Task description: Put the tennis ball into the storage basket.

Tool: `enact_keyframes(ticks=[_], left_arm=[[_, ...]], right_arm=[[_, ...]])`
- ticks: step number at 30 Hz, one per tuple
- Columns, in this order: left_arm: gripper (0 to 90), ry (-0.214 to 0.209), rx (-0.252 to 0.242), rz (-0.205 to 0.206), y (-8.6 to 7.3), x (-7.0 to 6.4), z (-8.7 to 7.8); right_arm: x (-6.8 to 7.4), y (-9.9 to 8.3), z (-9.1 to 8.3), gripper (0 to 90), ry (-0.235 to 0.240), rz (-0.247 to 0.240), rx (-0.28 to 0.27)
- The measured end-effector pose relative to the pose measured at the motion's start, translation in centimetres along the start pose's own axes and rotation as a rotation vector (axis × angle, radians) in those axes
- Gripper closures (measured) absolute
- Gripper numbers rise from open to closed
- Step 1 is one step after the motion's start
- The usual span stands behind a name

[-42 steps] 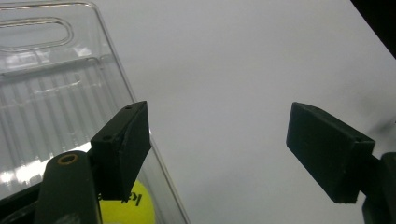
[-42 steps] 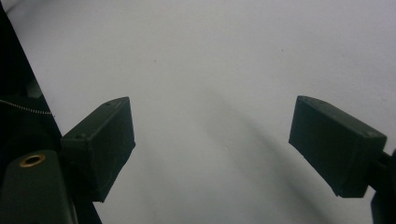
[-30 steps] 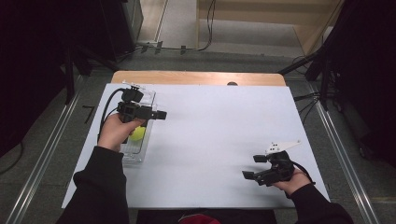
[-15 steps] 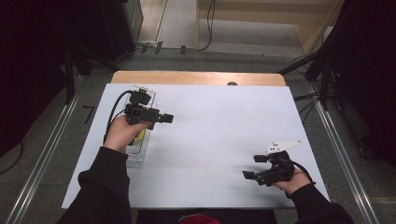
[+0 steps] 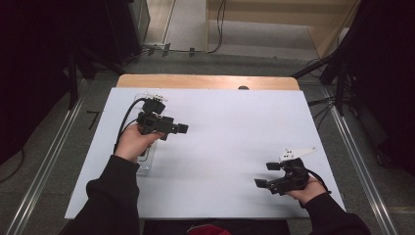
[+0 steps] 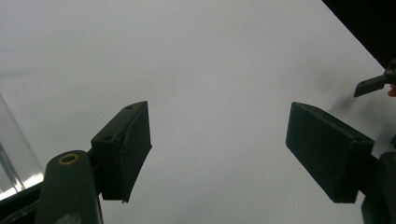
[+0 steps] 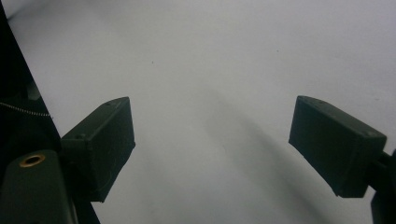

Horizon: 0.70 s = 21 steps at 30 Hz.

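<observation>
While both hands hold their tools above the white sheet, I see the left tongs [image 6: 218,154] spread wide in the left gripper view, the two black pads well apart with nothing between them but bare white surface. In the high view those left tongs [image 5: 182,129] sit near the desk's left edge, toward the far half, pointing across to the right, just above and beside a clear plastic tray [image 5: 146,164] that lies along that left edge. I can make out a sliver of the tray's see-through wall [image 6: 11,154] at the lower left of the left gripper view; what lies inside it I cannot tell, since the hand covers most of it.

I read the right tongs [image 7: 212,149] as wide open too: flat, matte, blocky pads, with only the smooth white sheet between them. From above, the right tongs [image 5: 266,175] are close to the desk's near right corner, pointing left, gripping nothing and touching nothing that I can see.

I see the desk [image 5: 235,127] covered by a plain white matte board, with a strip of light wood [image 5: 205,81] showing along its far edge.
</observation>
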<state>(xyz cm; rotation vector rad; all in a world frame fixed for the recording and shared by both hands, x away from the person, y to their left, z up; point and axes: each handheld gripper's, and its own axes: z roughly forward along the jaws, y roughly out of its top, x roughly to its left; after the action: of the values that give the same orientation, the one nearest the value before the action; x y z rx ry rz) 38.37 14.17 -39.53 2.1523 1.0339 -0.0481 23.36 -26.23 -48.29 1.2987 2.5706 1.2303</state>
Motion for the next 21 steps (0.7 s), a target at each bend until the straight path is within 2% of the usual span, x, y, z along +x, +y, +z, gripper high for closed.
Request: enact_keyframes(ticks=[17,21], left_arm=[[22.8,-0.019,0.011,0.011,-1.7,-0.7,0.4],[22.8,-0.013,0.015,0.010,-2.3,-0.8,0.6]], right_arm=[[0.0,0.0,-0.1,12.2,-0.002,0.000,-0.004],[-0.1,0.0,-0.1,12.2,-0.004,0.002,-0.004]])
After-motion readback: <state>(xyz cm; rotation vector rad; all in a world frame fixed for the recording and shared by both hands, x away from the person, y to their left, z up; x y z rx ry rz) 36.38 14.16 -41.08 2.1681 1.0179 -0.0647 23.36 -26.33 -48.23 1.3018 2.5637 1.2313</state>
